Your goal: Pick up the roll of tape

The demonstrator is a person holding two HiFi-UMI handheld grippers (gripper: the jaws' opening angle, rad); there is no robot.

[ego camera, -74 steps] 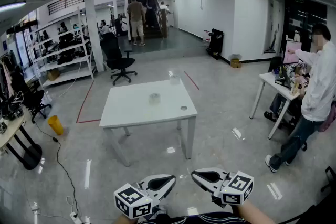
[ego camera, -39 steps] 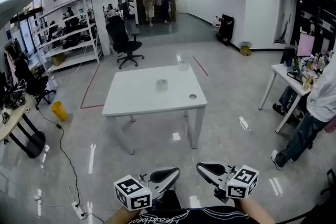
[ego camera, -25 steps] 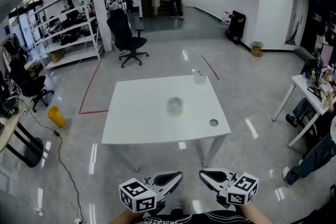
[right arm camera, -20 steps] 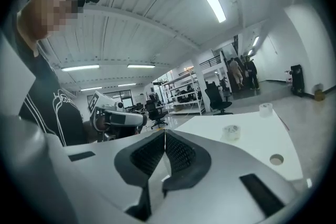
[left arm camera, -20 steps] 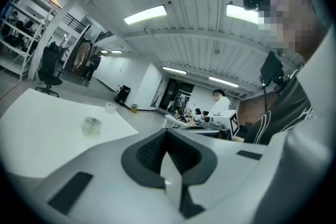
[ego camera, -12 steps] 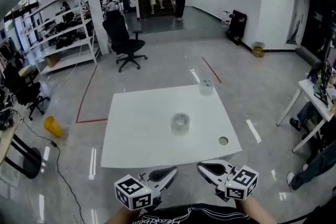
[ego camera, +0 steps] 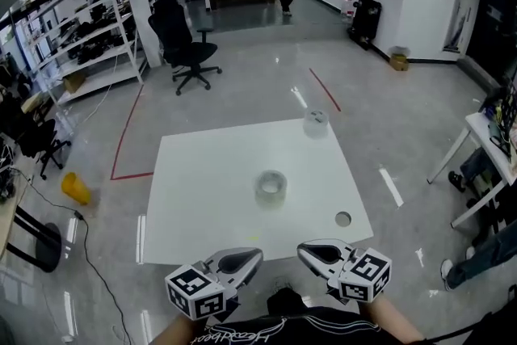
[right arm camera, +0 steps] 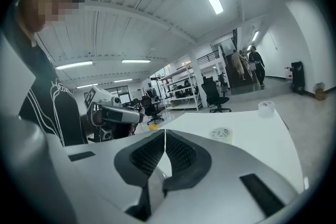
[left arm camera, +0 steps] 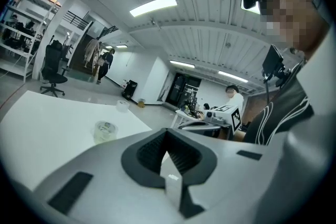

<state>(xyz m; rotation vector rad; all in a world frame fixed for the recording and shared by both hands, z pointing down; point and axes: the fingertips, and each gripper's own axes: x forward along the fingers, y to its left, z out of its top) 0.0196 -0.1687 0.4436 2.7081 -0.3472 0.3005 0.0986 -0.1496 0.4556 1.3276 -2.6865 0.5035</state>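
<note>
A clear roll of tape (ego camera: 271, 187) lies flat near the middle of the white table (ego camera: 194, 206). It also shows in the left gripper view (left arm camera: 105, 130) and the right gripper view (right arm camera: 222, 134). A second clear roll (ego camera: 316, 122) stands at the table's far right corner. My left gripper (ego camera: 255, 254) and right gripper (ego camera: 301, 249) hover side by side just short of the table's near edge, well apart from the tape. Both point toward the table. The jaws of each are shut with nothing between them, left (left arm camera: 167, 139) and right (right arm camera: 165, 132).
A round cable hole (ego camera: 343, 218) sits in the table's near right corner. A black office chair (ego camera: 182, 44) and shelving (ego camera: 81, 36) stand beyond the table. Another desk (ego camera: 493, 143) is at the right. A yellow bin (ego camera: 75, 188) and cables lie on the floor at the left. People walk far behind.
The table has come much closer and now lies right in front of both grippers. Both grippers moved forward together and stayed shut. The tape has not moved on the table.
</note>
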